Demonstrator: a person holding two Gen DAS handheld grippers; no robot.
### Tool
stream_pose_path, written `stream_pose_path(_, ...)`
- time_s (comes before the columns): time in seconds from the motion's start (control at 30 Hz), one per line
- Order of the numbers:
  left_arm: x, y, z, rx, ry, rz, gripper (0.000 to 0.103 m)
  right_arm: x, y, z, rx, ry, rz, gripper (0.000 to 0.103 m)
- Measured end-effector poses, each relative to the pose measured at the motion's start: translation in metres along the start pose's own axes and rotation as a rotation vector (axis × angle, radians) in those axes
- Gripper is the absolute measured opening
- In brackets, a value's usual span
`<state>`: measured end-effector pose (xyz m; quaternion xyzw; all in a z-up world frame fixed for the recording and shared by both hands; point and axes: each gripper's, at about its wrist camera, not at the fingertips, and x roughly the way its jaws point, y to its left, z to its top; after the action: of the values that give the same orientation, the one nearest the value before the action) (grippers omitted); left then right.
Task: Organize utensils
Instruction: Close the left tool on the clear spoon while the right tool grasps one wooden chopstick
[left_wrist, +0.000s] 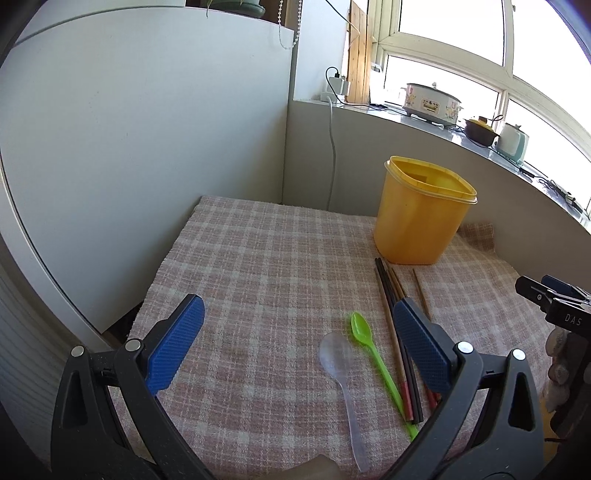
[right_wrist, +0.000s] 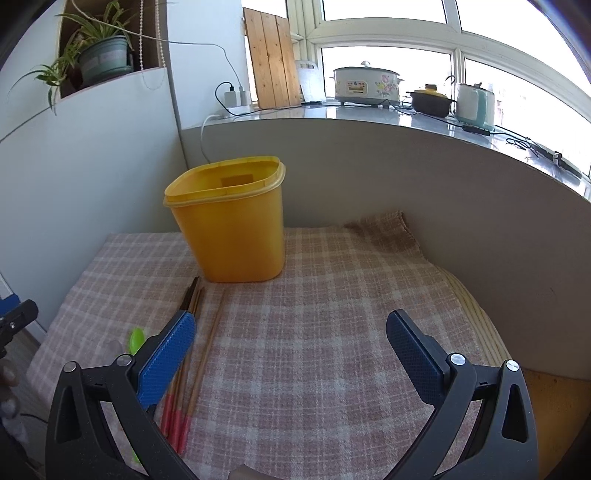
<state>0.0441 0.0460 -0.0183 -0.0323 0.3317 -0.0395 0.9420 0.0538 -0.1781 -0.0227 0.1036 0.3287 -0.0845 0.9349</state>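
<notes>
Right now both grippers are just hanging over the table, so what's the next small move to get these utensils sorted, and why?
Probably lower the open left gripper onto the green spoon. It lies loose on the checked cloth between that gripper's fingers, beside the clear spoon. The yellow container stands open and looks empty, and the right gripper holds nothing.

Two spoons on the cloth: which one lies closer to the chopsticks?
The green spoon. It lies right beside the chopsticks, its handle running along them, while the clear spoon sits on its far side, further from the bundle.
</notes>
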Motion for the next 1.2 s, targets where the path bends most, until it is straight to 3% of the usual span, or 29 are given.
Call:
stream_pose_path(0.07, 0.006, -0.002, -0.004, 0.024, 0.034, -0.009, 0.100, 0.012, 0.001, 0.001, 0.006, 0.055, 0.034, 0.102)
stream_pose_path(0.23, 0.032, -0.005, -0.013, 0.018, 0.190, -0.067, 0.063, 0.042, -0.001, -0.001, 0.040, 0.162, 0.119, 0.102)
stream_pose_path(0.3, 0.039, -0.007, -0.016, 0.018, 0.242, -0.093, 0.044, 0.055, -0.001, -0.002, 0.048, 0.217, 0.143, 0.090)
stream_pose_path(0.4, 0.048, -0.011, -0.020, 0.021, 0.316, -0.157, 0.038, 0.072, 0.001, -0.003, 0.047, 0.300, 0.169, 0.075)
stream_pose_path(0.53, 0.068, -0.010, -0.025, -0.039, 0.467, -0.254, 0.035, 0.090, 0.009, -0.004, 0.066, 0.382, 0.245, 0.069)
stream_pose_path(0.67, 0.085, -0.020, -0.027, -0.001, 0.566, -0.259, 0.035, 0.106, 0.017, -0.005, 0.083, 0.447, 0.267, 0.066)
stream_pose_path(1.0, 0.107, -0.044, -0.033, 0.021, 0.652, -0.280, 0.035, 0.124, 0.028, -0.001, 0.116, 0.538, 0.295, 0.050)
stream_pose_path(1.2, 0.123, -0.042, -0.034, 0.018, 0.682, -0.269, 0.024, 0.134, 0.041, 0.002, 0.091, 0.578, 0.277, 0.038)
